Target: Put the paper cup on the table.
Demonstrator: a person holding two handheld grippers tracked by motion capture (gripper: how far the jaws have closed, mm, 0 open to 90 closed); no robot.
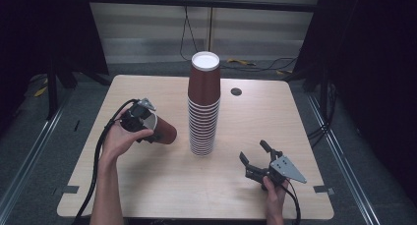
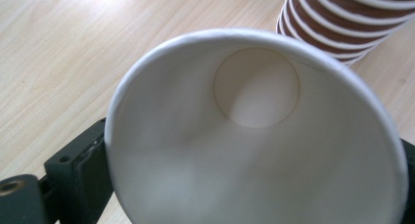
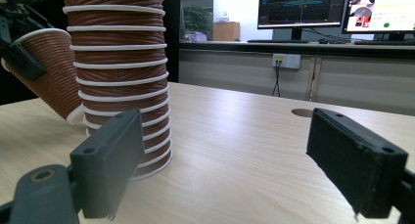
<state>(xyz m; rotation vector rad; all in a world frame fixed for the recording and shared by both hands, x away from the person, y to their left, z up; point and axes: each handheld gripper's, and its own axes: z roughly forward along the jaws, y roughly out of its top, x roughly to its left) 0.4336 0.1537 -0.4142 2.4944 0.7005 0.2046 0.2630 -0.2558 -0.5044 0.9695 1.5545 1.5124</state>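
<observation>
The pale wooden table [image 1: 147, 185] sits in a dark-walled room with cables on the floor beyond its far edge; monitors glow on a desk in the right gripper view. At the table's middle stands the tall stack of brown cups [image 1: 203, 104], upside down, white rims banding it. Left of the stack I hold a single cup [image 1: 160, 129] tilted on its side, my left claw [image 1: 142, 124] clamped across its rim, probably to add it to the stack. My right claw [image 1: 259, 158] rests near right, spread wide and holding nothing.
</observation>
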